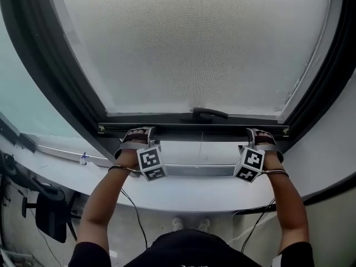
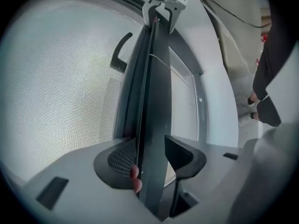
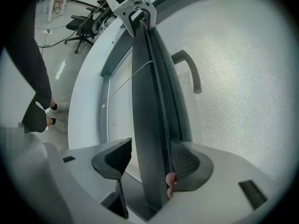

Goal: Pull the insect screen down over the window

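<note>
1. Grip comes first: the left gripper (image 1: 139,133) and the right gripper (image 1: 260,134) each have their fingers closed on the dark bottom bar (image 1: 194,130) of the insect screen (image 1: 194,49). One holds toward each end, and the bar runs between the pads in both gripper views.
2. The mesh already covers almost the whole window opening. The bar sits low, just above the white sill (image 1: 183,193), so what is left looks like the final seating.
3. To do it well, I judge both hands should pull down evenly, so the bar stays level and does not jam in the sides of the window frame (image 1: 61,82).
4. The squeeze belongs on the bar only; pinched mesh would likely tear or pop from its track.
5. The curved handle (image 1: 210,113) at mid-bar is not being used.
6. Writing: none readable. The marker cubes (image 1: 151,161) carry only black-and-white square patterns, and no brand shows.
</note>
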The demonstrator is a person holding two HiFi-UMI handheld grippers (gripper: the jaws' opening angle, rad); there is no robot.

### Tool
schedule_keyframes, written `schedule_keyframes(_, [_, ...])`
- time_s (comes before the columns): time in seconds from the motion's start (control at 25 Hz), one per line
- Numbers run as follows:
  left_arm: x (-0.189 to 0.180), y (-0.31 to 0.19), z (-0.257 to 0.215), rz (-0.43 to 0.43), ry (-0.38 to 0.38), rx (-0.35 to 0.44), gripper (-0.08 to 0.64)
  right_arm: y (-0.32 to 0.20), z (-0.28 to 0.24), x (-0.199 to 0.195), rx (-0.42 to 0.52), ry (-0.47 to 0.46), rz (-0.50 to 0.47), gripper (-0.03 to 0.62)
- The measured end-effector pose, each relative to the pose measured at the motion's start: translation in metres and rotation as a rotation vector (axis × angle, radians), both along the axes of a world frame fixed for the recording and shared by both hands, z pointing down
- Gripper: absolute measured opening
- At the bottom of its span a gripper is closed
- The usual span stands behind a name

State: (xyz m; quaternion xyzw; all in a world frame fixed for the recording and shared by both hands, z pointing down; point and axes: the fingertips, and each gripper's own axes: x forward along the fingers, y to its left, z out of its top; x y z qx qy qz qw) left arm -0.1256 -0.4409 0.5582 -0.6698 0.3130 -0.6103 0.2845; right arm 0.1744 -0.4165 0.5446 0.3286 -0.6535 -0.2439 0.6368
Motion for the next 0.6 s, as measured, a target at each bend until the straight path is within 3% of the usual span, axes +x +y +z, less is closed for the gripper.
schedule_keyframes(0.16, [0.005,0.013,-0.020,0.048,-0.054,0.051,0.198,0.004,-0.018,-0.015,0.085,-0.125,-0.024,0.270])
schedule_keyframes(0.28, [0.016,0.024,-0.043,0.071,0.021,0.075,0.198,0.008,-0.041,-0.030,0.152,-0.204,-0.027,0.270])
schedule_keyframes(0.44, [0.026,0.030,-0.062,0.043,0.272,0.101,0.198,0.016,-0.074,-0.037,0.242,-0.374,0.026,0.238])
schedule_keyframes(0.6, [0.026,0.042,-0.081,-0.036,0.640,0.062,0.198,0.031,-0.111,-0.039,0.367,-0.575,0.107,0.157])
